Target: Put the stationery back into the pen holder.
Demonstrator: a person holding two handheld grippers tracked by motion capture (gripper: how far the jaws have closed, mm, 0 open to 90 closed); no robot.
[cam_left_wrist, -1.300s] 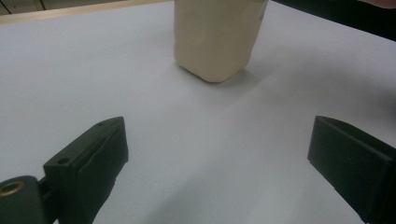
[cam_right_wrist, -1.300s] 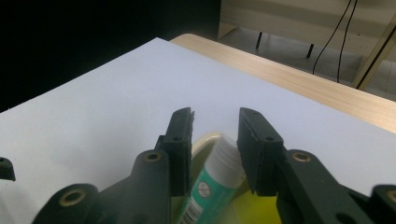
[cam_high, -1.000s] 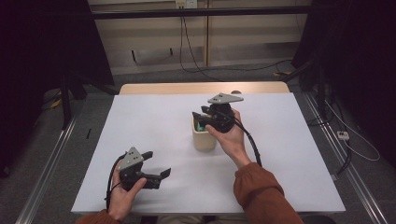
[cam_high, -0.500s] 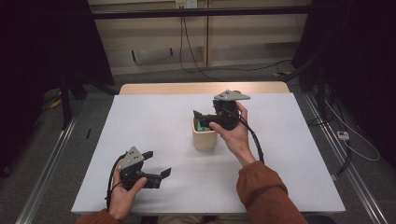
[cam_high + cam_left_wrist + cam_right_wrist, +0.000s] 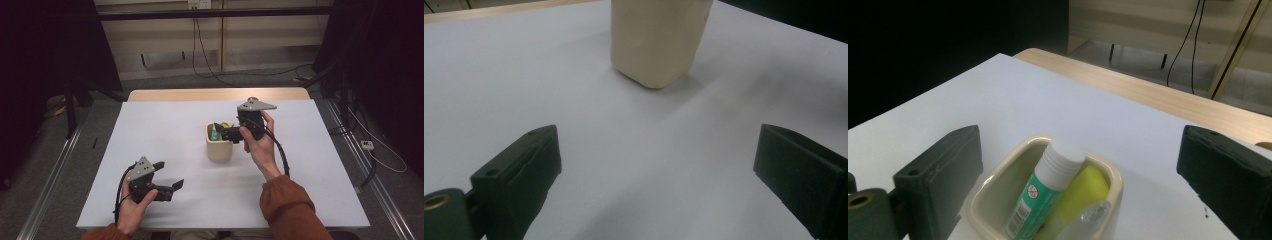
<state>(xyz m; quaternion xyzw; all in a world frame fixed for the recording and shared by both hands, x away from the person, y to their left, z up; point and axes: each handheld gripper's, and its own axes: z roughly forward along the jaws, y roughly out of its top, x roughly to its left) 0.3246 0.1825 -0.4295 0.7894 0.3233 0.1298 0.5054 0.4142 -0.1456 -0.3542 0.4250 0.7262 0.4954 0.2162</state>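
A cream cup (image 5: 219, 147) stands mid-table. In it a green glue stick (image 5: 1040, 192) with a white cap leans against a yellow item (image 5: 1087, 190). My right gripper (image 5: 220, 131) hovers just above the cup's rim, reaching in from the right. Its jaws have just been opening and now stand wide to either side of the glue stick, touching nothing; the right gripper (image 5: 1080, 135) looks down into the cup (image 5: 998, 185). My left gripper (image 5: 169, 175) rests open and empty at the table's front left. The left gripper (image 5: 657, 132) faces the cup (image 5: 656, 40) from a distance.
White sheet (image 5: 165, 130) covers the table, with a wooden strip (image 5: 215, 94) along the far edge. Dark frame posts and cables stand on the floor beyond. Bare white surface lies between the left gripper and the cup.
The right gripper's jaws have opened over the cup and the hand has shifted slightly to the right. The glue stick now stands free in the cup. The left hand has not moved.
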